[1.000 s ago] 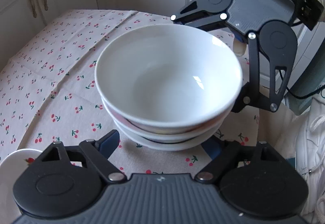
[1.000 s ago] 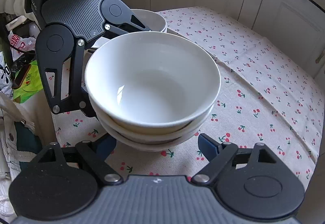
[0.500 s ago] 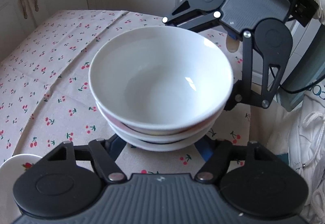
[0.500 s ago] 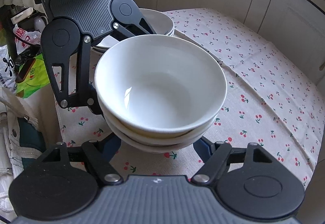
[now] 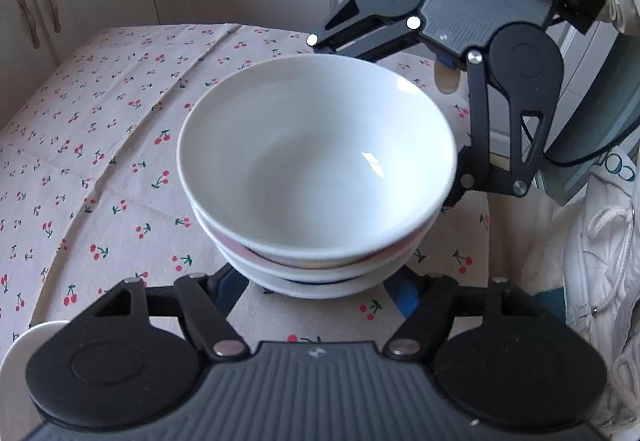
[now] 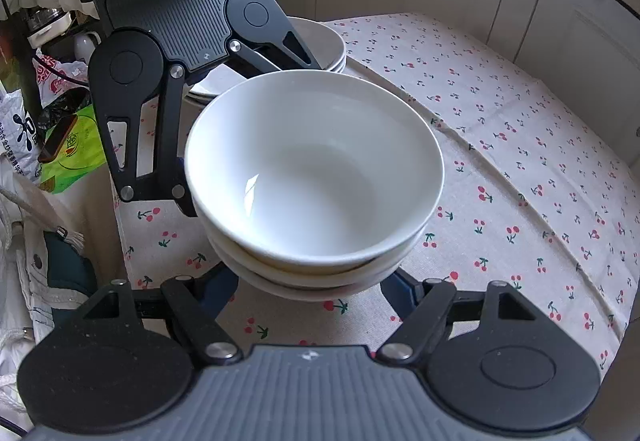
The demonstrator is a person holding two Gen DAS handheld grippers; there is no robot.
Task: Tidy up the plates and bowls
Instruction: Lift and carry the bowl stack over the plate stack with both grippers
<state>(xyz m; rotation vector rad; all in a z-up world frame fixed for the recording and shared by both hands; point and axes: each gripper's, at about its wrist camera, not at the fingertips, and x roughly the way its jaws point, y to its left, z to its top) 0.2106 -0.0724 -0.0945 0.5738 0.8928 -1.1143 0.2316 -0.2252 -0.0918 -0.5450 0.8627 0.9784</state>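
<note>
Got a stack of 3 white bowls point(image 5: 316, 177) sitting on the cherry tablecloth point(image 5: 100, 145). My left gripper point(image 5: 320, 281) and right gripper point(image 6: 310, 283) both close in on the bottom bowl from opposite sides, jaws part-open around it, but I can't tell if the pads actually press. More bowls point(image 6: 320, 41) behind.

left gripper point(image 5: 320, 281): black linkage, blue fingers (silver screws) | right gripper point(image 6: 312, 281): same

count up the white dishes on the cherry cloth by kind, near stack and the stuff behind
Bowls in the near stack: 3
Bowls in the far stack: at least 2
Plate, partly hidden at the cloth's edge: 1
Total: at least 6
</note>
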